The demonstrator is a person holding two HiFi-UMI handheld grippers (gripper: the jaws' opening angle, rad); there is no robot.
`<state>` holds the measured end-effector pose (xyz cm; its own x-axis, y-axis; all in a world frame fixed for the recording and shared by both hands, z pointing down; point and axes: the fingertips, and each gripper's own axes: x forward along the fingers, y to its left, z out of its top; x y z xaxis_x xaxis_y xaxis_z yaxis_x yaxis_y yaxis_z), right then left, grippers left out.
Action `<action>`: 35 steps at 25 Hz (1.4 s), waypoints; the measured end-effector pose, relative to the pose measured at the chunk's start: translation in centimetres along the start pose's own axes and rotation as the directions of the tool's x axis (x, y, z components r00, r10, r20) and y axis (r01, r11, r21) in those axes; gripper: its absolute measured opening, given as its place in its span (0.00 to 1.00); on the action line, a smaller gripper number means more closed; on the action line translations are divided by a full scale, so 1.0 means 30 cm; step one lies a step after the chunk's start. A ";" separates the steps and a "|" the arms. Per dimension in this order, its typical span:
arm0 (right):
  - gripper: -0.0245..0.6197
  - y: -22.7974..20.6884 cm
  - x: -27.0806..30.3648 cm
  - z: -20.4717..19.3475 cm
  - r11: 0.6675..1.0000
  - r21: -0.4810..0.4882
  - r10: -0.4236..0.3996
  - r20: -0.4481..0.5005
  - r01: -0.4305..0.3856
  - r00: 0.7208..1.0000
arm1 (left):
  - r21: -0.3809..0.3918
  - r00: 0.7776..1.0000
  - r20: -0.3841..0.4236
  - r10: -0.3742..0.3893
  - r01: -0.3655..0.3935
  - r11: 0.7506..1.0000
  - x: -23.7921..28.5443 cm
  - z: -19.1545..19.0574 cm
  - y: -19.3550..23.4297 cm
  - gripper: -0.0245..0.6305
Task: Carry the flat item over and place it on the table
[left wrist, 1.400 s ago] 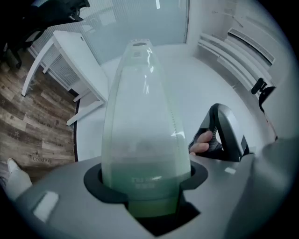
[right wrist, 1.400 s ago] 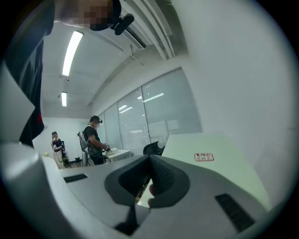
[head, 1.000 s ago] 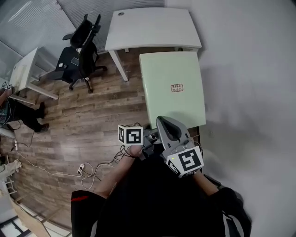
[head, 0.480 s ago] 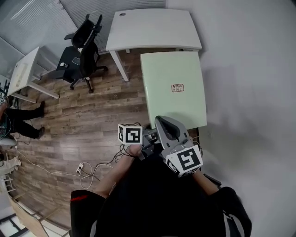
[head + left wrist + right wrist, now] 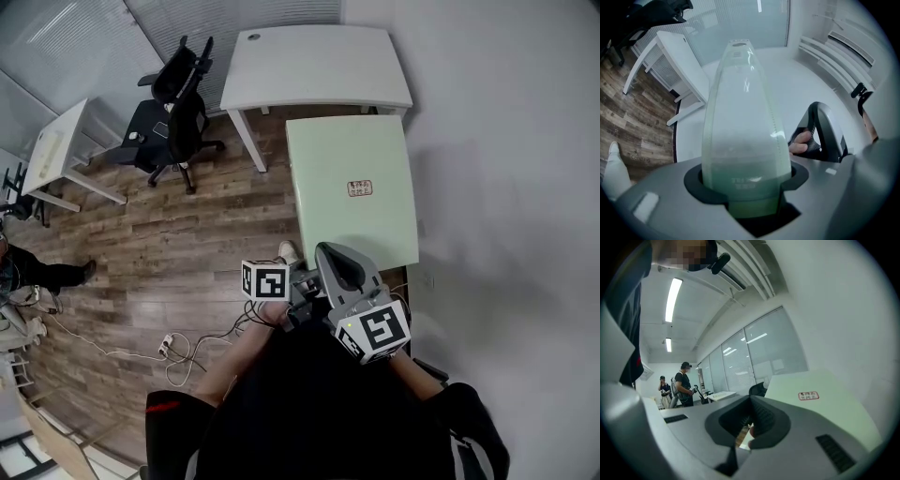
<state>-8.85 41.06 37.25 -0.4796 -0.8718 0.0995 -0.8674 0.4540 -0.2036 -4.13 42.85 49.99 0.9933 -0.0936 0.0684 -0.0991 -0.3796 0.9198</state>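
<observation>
Wood floor (image 5: 197, 244); white table (image 5: 319, 61) nr wall (image 5: 506, 187); green board (image 5: 352, 150).

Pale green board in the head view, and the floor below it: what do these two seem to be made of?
Pale green board: probably a thin plastic or acrylic sheet, possibly glass; even colour, smooth face, and in the left gripper view it shines with bright glints and looks partly see-through.
Floor: wood or wood-look laminate; brown planks with visible grain, low sheen.

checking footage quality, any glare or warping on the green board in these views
Left gripper view: fisheye bulges the green board into a cone shape, with glare streaks along it. Right gripper view: ceiling strip lights blown out. Head view: board evenly lit.
</observation>
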 end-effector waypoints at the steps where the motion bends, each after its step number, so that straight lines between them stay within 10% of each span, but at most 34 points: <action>1: 0.04 -0.002 0.001 -0.003 1.000 0.003 -0.002 -0.001 0.002 1.000 | 0.001 1.000 -0.001 0.001 -0.001 1.000 0.001 -0.001 0.003 0.47; 22: 0.04 -0.113 0.045 -0.001 0.996 0.008 -0.090 -0.004 0.091 0.996 | 0.006 0.999 -0.035 0.010 -0.010 1.000 0.045 0.060 0.072 0.47; 35: 0.04 -0.369 0.309 0.066 0.994 0.031 -0.108 -0.047 0.109 0.993 | -0.048 0.999 -0.038 -0.002 0.000 0.999 0.172 0.378 0.195 0.47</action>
<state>-3.44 27.60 38.51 -0.3892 -0.9060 0.1661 -0.9100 0.3503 -0.2216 -0.27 29.70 51.34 0.9950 -0.0579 0.0812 -0.0960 -0.3350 0.9373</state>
